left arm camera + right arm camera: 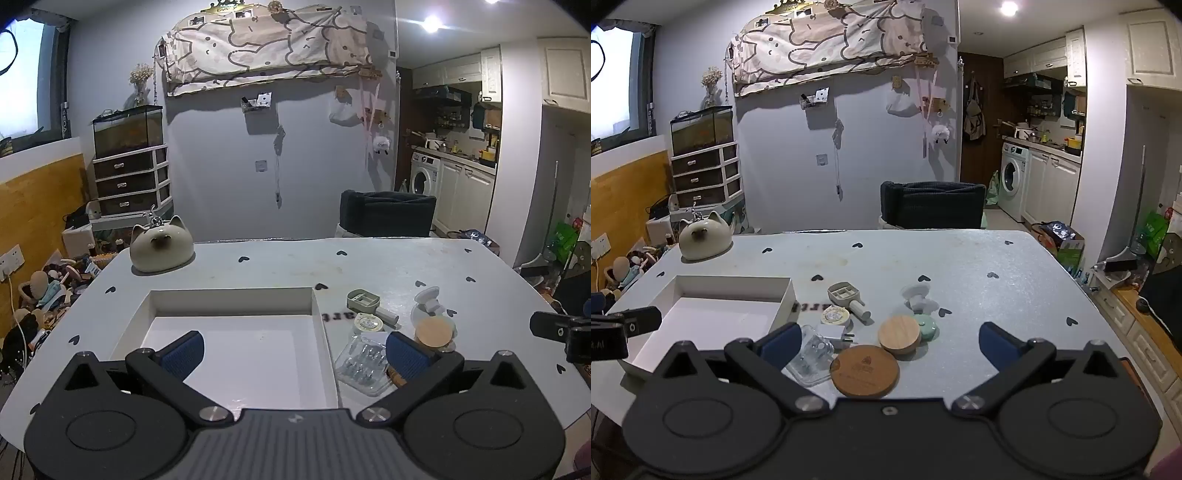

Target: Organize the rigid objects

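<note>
1. Rigid objects lay in a loose cluster on the table (960, 258), none of them inside the white box (783, 295); both tongs stood wide apart, gripping nothing.
2. Left gripper (295, 350) hung over the box, with the clear plastic case (364, 363) beneath its right finger.
3. Right gripper (890, 343) hung above the large wooden disc (864, 371); the smaller wooden lid (899, 335) and the mint-green piece (928, 328) sat just beyond.
4. Farther out, to the left, stood the cat-shaped pot (703, 240).
</note>
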The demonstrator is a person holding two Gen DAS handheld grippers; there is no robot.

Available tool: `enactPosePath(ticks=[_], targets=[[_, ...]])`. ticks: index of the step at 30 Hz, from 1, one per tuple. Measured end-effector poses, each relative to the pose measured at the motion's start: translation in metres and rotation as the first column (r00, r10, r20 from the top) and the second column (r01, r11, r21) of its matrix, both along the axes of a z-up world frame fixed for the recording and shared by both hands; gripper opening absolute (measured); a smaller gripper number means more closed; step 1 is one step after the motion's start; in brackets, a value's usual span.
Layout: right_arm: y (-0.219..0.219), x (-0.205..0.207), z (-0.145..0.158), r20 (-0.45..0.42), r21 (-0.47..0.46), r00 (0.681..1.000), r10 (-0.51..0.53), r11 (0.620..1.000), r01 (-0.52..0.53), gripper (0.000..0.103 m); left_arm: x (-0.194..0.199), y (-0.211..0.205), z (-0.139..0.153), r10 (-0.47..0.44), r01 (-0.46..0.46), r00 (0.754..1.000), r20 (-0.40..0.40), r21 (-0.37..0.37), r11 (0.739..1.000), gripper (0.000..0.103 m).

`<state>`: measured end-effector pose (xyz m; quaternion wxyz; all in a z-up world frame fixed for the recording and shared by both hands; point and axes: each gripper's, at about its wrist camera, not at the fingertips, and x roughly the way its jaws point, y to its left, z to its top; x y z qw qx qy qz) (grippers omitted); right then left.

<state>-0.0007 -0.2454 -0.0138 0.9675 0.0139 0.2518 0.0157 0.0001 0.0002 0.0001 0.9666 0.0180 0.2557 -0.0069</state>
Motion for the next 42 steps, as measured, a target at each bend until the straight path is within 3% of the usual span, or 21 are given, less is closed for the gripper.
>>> enactPosePath(ticks=[42], targets=[[0.000,0.002,-0.001,-0.011,-0.002,1.000,0.000,1.000,0.000,0.103,0.001,0.001,-0.010,-0.004,0.004,1.000,-0.013,-0.009,1.000,0.103]])
